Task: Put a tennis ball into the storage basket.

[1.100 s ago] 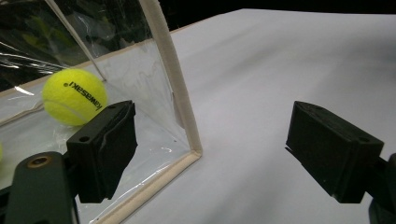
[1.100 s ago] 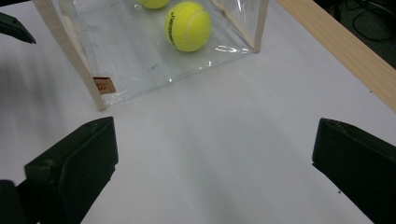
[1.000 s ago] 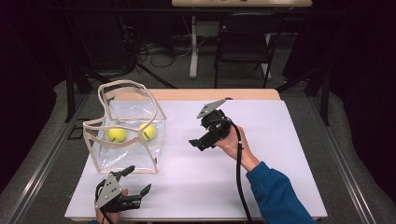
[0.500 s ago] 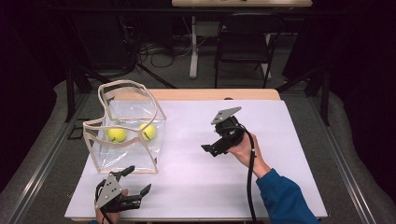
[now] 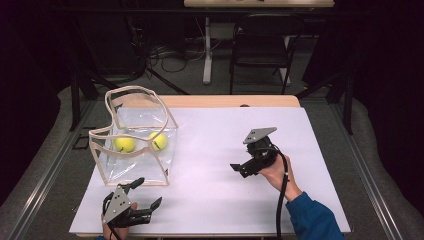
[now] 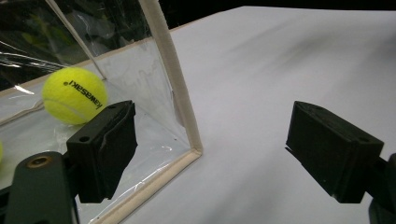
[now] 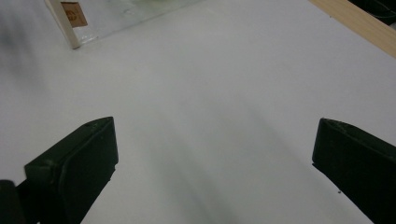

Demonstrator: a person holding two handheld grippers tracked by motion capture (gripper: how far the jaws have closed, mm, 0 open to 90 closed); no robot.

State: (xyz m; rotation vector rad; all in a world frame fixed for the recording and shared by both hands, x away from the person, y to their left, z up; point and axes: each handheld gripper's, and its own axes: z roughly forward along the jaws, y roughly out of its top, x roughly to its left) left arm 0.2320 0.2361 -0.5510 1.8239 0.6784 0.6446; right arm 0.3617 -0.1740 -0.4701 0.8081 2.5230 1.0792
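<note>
A clear plastic bag [image 5: 135, 167] with cream trim and looped handles stands at the left of the white table. Two yellow tennis balls [image 5: 124, 144] [image 5: 158, 141] lie inside it. My left gripper [image 5: 150, 191] is open and empty near the table's front edge, just in front of the bag's near right corner. In the left gripper view, that gripper [image 6: 215, 149] faces the bag's trimmed corner [image 6: 170, 70], with one ball [image 6: 74, 95] behind the clear wall. My right gripper [image 5: 240, 170] hangs open and empty over the bare sheet right of centre. In its own view the right gripper [image 7: 212, 172] faces bare white surface.
A white sheet [image 5: 215, 130] covers the table, with a wooden strip [image 5: 225, 101] showing along the far edge. A dark chair [image 5: 260, 45] and cables stand on the floor beyond. A small tan label [image 7: 74, 14] marks the bag's corner trim.
My right gripper has moved right and toward the front of the table, farther from the bag. The left gripper, bag and balls have stayed put.
</note>
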